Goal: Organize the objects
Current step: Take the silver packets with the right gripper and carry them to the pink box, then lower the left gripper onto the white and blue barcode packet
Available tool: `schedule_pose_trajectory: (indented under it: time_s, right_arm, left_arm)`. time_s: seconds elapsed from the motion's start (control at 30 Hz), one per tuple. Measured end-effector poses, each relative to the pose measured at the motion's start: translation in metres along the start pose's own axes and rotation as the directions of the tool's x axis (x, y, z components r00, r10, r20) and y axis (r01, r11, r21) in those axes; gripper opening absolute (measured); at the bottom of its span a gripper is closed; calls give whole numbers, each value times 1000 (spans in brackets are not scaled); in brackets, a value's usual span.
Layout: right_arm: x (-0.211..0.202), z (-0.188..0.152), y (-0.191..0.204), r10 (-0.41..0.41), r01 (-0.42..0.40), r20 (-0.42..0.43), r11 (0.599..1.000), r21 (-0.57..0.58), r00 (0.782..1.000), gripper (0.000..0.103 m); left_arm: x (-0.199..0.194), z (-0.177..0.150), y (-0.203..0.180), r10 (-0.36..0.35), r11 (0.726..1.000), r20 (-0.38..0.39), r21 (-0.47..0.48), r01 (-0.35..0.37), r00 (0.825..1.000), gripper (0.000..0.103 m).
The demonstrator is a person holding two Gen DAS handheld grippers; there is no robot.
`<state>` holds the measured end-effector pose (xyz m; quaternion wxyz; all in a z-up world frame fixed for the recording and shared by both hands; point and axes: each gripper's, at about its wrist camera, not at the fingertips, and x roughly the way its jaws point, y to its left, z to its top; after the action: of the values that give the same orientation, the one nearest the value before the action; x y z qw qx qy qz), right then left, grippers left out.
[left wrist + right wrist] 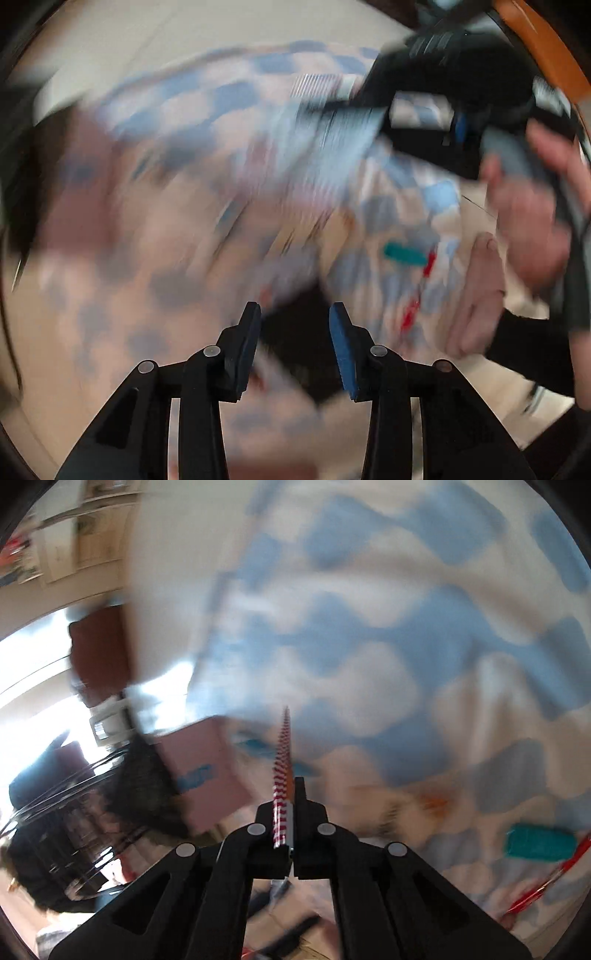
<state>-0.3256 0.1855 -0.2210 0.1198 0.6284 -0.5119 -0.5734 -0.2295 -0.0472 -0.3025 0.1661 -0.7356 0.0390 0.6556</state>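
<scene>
My right gripper (291, 781) is shut on a thin red-and-white striped item (282, 760) that I see edge-on, sticking up past the fingertips. In the left wrist view that gripper (369, 98) is at the upper right with a person's hand (528, 221) around it, and the striped item (321, 86) shows as a blurred pale strip at its tip. My left gripper (293, 308) points steeply down at a blue-and-white checked cloth (229, 99), open, with nothing between its fingers. The picture is badly smeared.
A teal oblong object (539, 843) and a thin red item (554, 875) lie on the checked cloth (369, 627). A pinkish box (207, 771) stands at the cloth's left edge, with dark furniture beyond. A dark patch (295, 350) lies just under the left fingers.
</scene>
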Motion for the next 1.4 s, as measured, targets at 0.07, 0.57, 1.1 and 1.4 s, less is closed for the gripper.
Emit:
schedule_pose_trajectory:
  time_s: [0.07,0.57,1.1,1.4]
  right_arm:
    - [3,-9,44,55,-56,-19,996,-75,998,1]
    - [172,-32,177,-219,208,-11,938,-279,976,10]
    - [-85,-89,24,-218,205,216,975,81,952,73]
    - [-150,-76,-23,-203,170,234,973,153,951,73]
  left_arm:
    - [-31,-29,26,-33,991,-36,-127,28,999,37]
    - [-203,-148,134,-36,746,457,-580,328,889,48]
    - [-17,11,87,155,831,203,-557,-17,967,49]
    - [91,102,98,150,609,157,-792,34,976,49]
